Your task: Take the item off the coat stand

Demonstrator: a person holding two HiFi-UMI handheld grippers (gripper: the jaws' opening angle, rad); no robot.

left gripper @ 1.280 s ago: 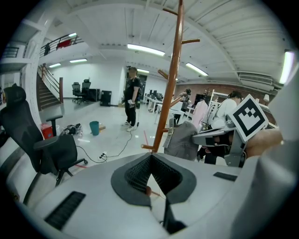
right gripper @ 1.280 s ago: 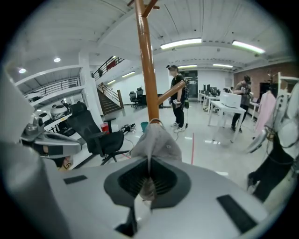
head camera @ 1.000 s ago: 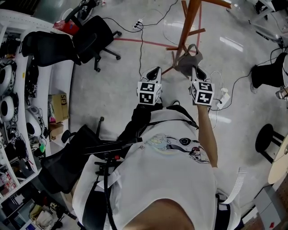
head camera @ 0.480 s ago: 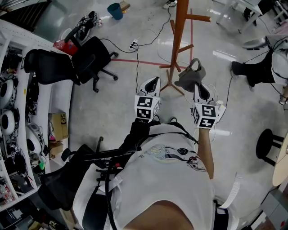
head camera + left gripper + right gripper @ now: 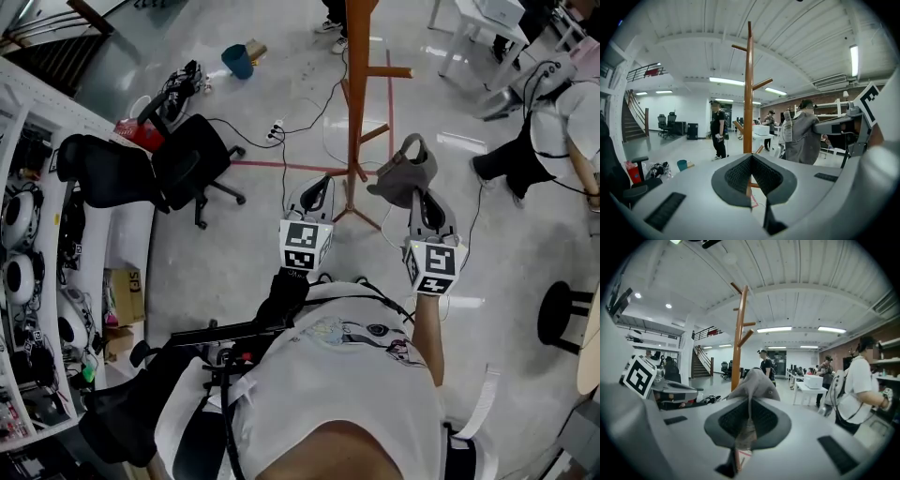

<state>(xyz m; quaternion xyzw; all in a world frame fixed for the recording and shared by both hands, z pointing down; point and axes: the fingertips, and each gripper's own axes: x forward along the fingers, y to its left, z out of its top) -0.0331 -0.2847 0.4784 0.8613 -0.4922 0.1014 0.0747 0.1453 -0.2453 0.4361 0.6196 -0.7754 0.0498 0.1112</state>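
Plainly, the cloth item [image 5: 403,174] is grey and crumpled.

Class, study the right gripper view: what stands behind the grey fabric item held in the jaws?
Behind the grey fabric item rises the wooden coat stand, slightly left, a person in black farther back. The stand's foot is covered by the right gripper.

Top of coat stand [image 5: 356,84] past head view's upper edge, foot partly behind left hand-held gripper [image 5: 319,186]

coat stand [image 5: 355,94] straight ahead, pegs [image 5: 394,72] jutting sideways; open floor [image 5: 239,239] left of it; office chair [image 5: 192,141] farther left.
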